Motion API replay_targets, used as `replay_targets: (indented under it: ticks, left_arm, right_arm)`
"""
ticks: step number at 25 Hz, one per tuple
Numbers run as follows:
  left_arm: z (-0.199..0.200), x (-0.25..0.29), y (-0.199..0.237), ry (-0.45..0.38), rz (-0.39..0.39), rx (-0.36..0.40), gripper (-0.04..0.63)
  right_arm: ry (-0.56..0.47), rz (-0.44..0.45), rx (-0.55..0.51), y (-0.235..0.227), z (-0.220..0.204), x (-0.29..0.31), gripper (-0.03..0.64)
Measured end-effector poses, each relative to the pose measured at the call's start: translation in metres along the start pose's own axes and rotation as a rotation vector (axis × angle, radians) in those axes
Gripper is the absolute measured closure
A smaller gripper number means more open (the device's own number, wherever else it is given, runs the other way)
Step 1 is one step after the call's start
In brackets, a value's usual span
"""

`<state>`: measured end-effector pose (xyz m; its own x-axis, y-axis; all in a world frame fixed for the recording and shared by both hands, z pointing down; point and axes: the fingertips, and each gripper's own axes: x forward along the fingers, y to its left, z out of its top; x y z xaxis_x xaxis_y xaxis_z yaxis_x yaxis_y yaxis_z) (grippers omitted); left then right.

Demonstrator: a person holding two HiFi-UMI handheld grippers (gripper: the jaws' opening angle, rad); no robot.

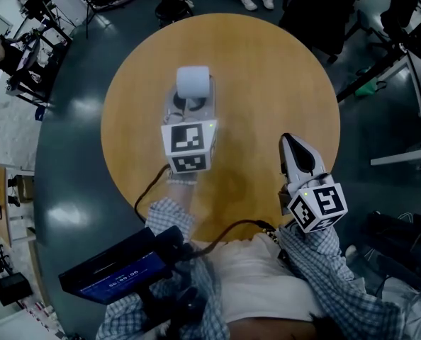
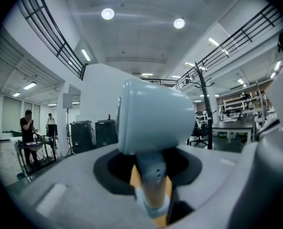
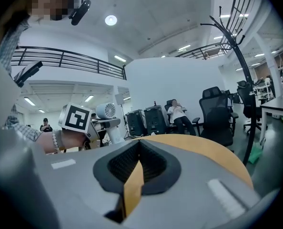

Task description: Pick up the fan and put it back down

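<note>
A small white handheld fan [image 1: 193, 83] hangs above the round wooden table [image 1: 267, 76]. My left gripper [image 1: 191, 108] is shut on its handle. In the left gripper view the fan's barrel head [image 2: 156, 120] stands upright over the jaws, and its handle [image 2: 153, 185] is pinched between them. My right gripper [image 1: 295, 147] hovers at the table's near right edge, jaws shut to a point with nothing in them. The right gripper view shows the fan [image 3: 106, 111] at the left, held clear of the table [image 3: 203, 149], and the right gripper [image 3: 139, 151] shut.
A dark tablet-like device [image 1: 118, 268] sits at the person's lap, cabled to the grippers. Office chairs [image 3: 217, 113], a coat stand [image 3: 237, 56], black cases [image 3: 146, 120] and a seated person [image 3: 179, 111] lie beyond the table. Desks and equipment ring the dark floor.
</note>
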<state>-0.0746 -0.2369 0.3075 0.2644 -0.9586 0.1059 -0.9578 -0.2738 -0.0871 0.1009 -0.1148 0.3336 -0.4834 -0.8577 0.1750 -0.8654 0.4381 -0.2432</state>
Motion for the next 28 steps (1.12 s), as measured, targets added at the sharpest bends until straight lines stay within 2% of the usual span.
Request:
replay_targets:
  ticks: [3,8,18,28]
  left_arm:
    - [0.0,-0.001,0.002,-0.007,0.001,0.01,0.446]
    - [-0.001,-0.004,-0.008,-0.004,-0.015,-0.03,0.446]
    - [-0.008,0.004,-0.008,0.0,-0.019,-0.021,0.446]
    - [-0.025,0.024,-0.006,0.005,-0.025,-0.003,0.446]
  right_arm:
    - [-0.002,-0.007,0.002,-0.001,-0.002,-0.002,0.614]
    - [-0.007,-0.013,0.002,-0.004,-0.006,-0.007,0.614]
    - [-0.006,-0.031,0.001,-0.011,-0.009,-0.007,0.614]
    - [0.044,-0.048,0.007,-0.024,-0.018,-0.001,0.614]
